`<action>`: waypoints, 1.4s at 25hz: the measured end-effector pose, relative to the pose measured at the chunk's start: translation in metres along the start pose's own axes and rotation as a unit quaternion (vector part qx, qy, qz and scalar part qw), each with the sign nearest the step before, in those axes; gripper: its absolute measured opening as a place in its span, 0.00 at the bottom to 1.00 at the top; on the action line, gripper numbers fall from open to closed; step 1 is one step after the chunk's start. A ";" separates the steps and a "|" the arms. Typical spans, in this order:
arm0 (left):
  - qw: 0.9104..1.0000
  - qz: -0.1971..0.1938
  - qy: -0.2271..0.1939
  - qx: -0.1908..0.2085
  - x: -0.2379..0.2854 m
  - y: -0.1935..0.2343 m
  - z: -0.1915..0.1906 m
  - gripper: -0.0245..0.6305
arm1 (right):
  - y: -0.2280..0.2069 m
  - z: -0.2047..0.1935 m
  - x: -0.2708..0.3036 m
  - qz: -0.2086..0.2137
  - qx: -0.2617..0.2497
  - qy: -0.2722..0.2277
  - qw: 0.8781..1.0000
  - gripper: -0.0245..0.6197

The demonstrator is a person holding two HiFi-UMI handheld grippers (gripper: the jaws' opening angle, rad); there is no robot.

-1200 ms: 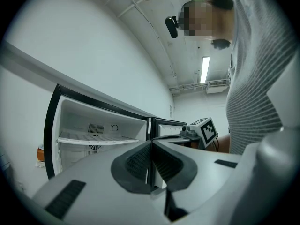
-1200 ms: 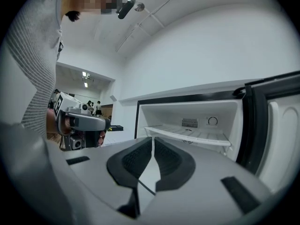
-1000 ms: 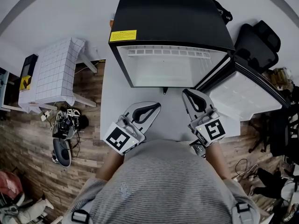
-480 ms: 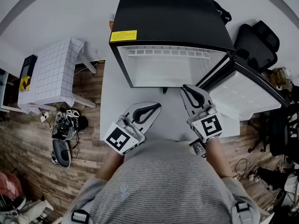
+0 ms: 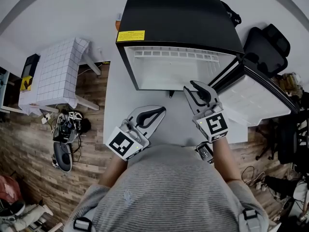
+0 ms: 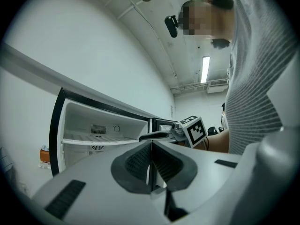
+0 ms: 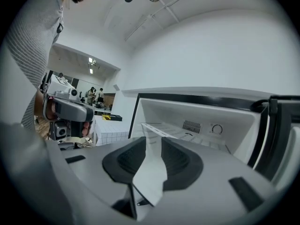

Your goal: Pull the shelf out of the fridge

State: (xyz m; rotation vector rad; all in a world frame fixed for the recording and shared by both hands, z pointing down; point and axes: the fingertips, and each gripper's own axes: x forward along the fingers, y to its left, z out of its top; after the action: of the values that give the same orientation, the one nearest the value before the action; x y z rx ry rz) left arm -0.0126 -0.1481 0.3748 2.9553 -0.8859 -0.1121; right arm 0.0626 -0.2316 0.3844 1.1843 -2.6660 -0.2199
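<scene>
A black mini fridge (image 5: 178, 13) stands on a white table (image 5: 116, 105), its door (image 5: 256, 100) swung open to the right. The white shelf (image 5: 174, 71) sits inside the white compartment; it also shows as a thin ledge in the left gripper view (image 6: 93, 142) and the right gripper view (image 7: 159, 131). My right gripper (image 5: 194, 86) is at the lower front edge of the opening. Its jaws have just been opening and stand apart with nothing between them (image 7: 152, 146). My left gripper (image 5: 162, 110) hangs over the table short of the fridge, shut and empty (image 6: 151, 144).
A small table with a white grid top (image 5: 58, 71) stands at the left. Cables and gear (image 5: 67, 129) lie on the wood floor below it. A black office chair (image 5: 265, 47) is behind the open door.
My right gripper has moved forward to the fridge opening and its jaws have parted. The left gripper has stayed put.
</scene>
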 end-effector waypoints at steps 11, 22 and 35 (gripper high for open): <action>1.000 0.001 0.001 0.004 -0.002 0.001 0.000 0.06 | -0.009 -0.004 0.022 -0.014 -0.092 0.021 0.995 0.20; 1.000 0.003 -0.002 0.007 -0.003 0.004 0.002 0.06 | -0.025 -0.018 0.047 -0.034 -0.117 0.044 0.992 0.20; 1.000 0.005 -0.003 0.003 -0.006 0.007 0.001 0.06 | -0.048 -0.035 0.081 -0.078 -0.215 0.104 0.968 0.20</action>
State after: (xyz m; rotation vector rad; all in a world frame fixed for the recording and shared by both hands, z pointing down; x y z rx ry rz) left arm -0.0214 -0.1507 0.3749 2.9569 -0.9018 -0.1186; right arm 0.0525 -0.3254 0.4188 1.1920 -2.1958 -0.6272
